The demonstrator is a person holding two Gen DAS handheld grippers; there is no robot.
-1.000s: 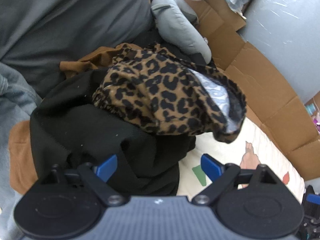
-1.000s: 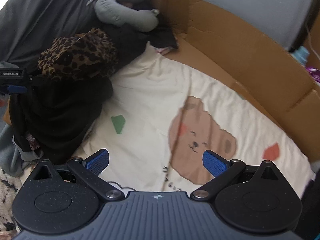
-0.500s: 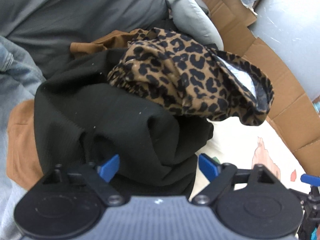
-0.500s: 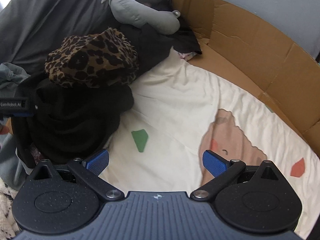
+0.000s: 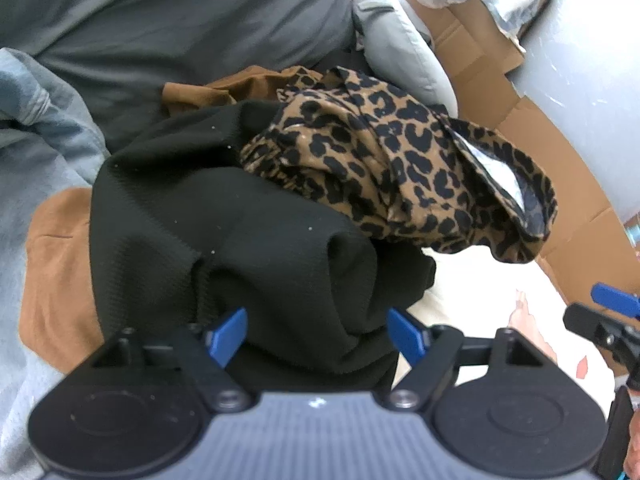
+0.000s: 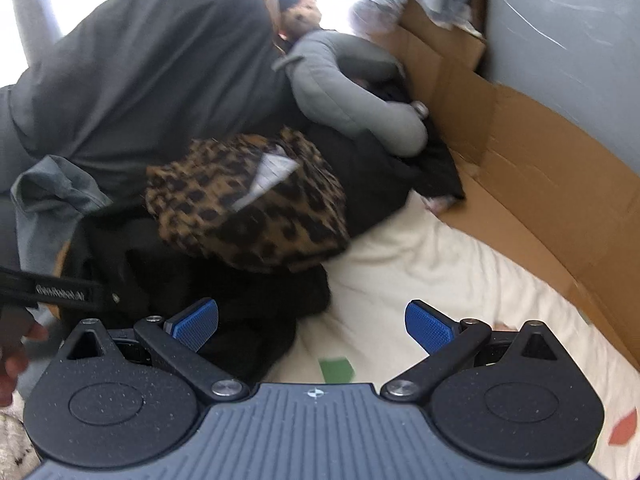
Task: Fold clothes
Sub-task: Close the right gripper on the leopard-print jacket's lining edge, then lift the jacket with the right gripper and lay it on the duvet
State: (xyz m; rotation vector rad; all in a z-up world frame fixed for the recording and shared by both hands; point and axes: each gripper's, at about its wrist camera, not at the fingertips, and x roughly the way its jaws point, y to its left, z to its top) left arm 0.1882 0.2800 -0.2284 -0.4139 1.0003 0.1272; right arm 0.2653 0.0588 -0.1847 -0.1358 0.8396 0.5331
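A heap of clothes lies on a cream bear-print sheet (image 6: pixel 404 264). On top sits a leopard-print garment (image 5: pixel 400 164) (image 6: pixel 248 208), with a black ribbed garment (image 5: pixel 208 220) (image 6: pixel 224 296) under it and a brown one (image 5: pixel 56 272) below that. My left gripper (image 5: pixel 316 332) is open, and a bulge of the black garment sits between its blue fingertips. My right gripper (image 6: pixel 312 322) is open and holds nothing, over the edge of the black garment and the sheet. It also shows at the right edge of the left wrist view (image 5: pixel 612 312).
A dark grey duvet (image 5: pixel 160 20) and a light blue cloth (image 5: pixel 44 132) lie at the left. A grey neck pillow (image 6: pixel 352 92) rests behind the heap. Cardboard (image 6: pixel 540 176) lines the grey wall (image 6: pixel 580 40) on the right. A hand (image 6: pixel 16 344) holds the left gripper.
Both grippers have moved toward the heap. The left one has closed in on the black garment, with its fingers somewhat nearer together. The right one has swung left over the heap's edge.
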